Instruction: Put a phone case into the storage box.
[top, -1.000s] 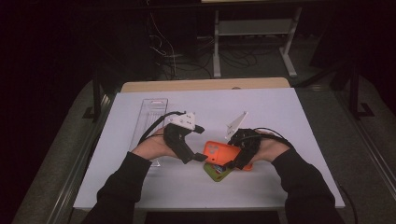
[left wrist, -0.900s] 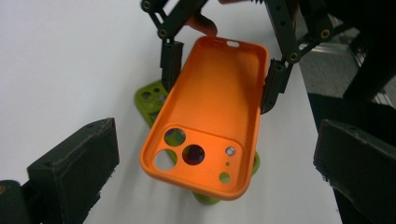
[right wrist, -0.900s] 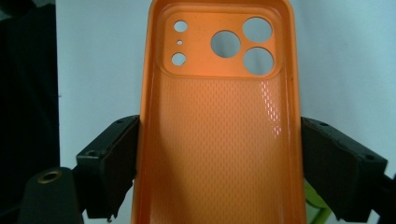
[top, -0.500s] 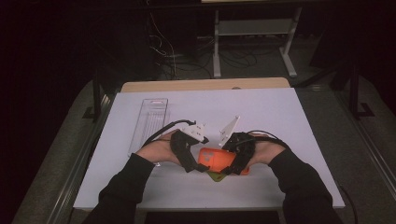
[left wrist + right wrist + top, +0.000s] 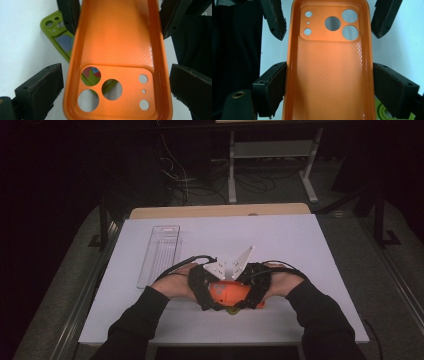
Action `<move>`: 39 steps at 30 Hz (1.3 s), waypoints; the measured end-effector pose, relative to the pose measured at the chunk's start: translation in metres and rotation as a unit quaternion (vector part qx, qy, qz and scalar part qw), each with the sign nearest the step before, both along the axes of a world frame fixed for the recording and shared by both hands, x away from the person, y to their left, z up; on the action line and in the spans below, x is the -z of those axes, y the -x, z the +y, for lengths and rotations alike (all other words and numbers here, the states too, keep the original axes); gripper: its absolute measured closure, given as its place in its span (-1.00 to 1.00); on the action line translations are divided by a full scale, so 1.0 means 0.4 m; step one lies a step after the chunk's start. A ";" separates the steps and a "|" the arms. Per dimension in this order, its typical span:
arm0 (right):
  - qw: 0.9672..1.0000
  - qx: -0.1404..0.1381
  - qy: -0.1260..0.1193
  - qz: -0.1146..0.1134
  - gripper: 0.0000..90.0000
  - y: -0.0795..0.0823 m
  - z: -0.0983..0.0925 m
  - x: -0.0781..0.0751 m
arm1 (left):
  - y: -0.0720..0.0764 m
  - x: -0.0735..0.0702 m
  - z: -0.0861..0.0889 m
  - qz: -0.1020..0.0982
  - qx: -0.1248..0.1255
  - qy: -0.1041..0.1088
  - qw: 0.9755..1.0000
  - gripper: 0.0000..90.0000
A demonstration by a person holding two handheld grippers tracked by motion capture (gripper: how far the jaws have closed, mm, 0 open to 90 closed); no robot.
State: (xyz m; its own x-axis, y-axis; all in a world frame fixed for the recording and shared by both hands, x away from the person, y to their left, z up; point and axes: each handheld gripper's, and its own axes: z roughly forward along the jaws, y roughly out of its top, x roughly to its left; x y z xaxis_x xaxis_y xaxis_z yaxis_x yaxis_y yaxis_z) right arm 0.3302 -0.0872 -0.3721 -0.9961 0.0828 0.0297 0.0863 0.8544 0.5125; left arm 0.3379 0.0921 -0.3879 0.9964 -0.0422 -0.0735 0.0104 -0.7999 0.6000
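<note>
An orange phone case [image 5: 227,291] hangs just above the white table, hollow side up, between my two hands. My right gripper [image 5: 329,87] is shut on it, both pads pressed to its long sides at the plain end. From the opposite side my left gripper [image 5: 115,90] straddles the camera-hole end. Its jaws stand open, with thin gaps to the case's edges. In the high view the left gripper [image 5: 214,292] and right gripper [image 5: 248,292] meet nose to nose over the case. A green phone case [image 5: 56,32] lies on the table underneath, mostly hidden.
A clear plastic tray [image 5: 160,252] lies at the left on the white board [image 5: 310,245], beyond my left hand. A wooden edge [image 5: 220,211] runs along the far side. Past it the floor is dark, with cables and a metal stand.
My left hand has come right and down from beside the tray, and its jaws now sit around the camera-hole end of the orange case. The right gripper has kept its grip, almost still.
</note>
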 end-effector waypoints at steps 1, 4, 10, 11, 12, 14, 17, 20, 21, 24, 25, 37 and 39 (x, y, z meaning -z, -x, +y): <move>1.000 -0.001 0.001 -0.001 -0.66 0.000 0.000 0.000 | -0.002 0.000 0.000 -0.007 0.006 -0.007 1.000 -1.00; 1.000 -0.006 0.001 0.000 -0.66 0.000 -0.001 -0.001 | 0.001 0.002 -0.002 -0.001 0.002 -0.007 1.000 -0.86; 1.000 -0.006 -0.001 -0.002 -0.66 0.000 0.000 -0.003 | -0.003 0.003 0.000 -0.005 0.006 -0.010 1.000 -0.70; 1.000 -0.006 -0.001 -0.002 -0.66 0.000 0.000 -0.002 | -0.003 0.004 0.000 -0.005 0.007 -0.009 1.000 -0.70; 1.000 -0.006 -0.001 -0.001 -0.66 0.000 0.000 -0.002 | -0.003 0.004 0.000 -0.005 0.007 -0.009 1.000 -0.69; 1.000 -0.006 -0.001 -0.001 -0.66 0.000 0.000 -0.002 | -0.005 0.003 0.001 -0.006 0.012 -0.010 1.000 -0.68; 1.000 -0.004 -0.002 0.001 -0.66 -0.001 0.000 -0.001 | -0.004 0.004 0.002 -0.001 0.007 -0.004 1.000 -0.68; 1.000 -0.004 -0.002 0.000 -0.67 -0.004 0.000 0.001 | -0.006 0.005 0.002 0.001 0.008 -0.005 1.000 -0.67; 1.000 -0.005 -0.001 0.001 -0.67 -0.004 0.000 0.001 | -0.005 0.005 0.002 -0.001 0.010 -0.005 1.000 -0.66; 1.000 -0.002 -0.005 0.005 -0.67 -0.003 0.000 0.002 | -0.006 0.004 0.004 0.005 0.009 0.000 1.000 -0.65; 1.000 -0.003 -0.008 0.007 -0.67 -0.004 -0.001 0.002 | -0.006 0.004 0.005 0.006 0.008 0.000 1.000 -0.65; 0.997 0.050 -0.050 -0.003 -0.98 -0.022 -0.043 -0.015 | -0.021 -0.007 0.022 -0.003 -0.044 -0.010 0.999 -0.65; 0.995 0.080 -0.054 0.007 -0.98 -0.022 -0.062 -0.022 | -0.024 -0.008 0.029 -0.001 -0.064 -0.007 0.998 -0.65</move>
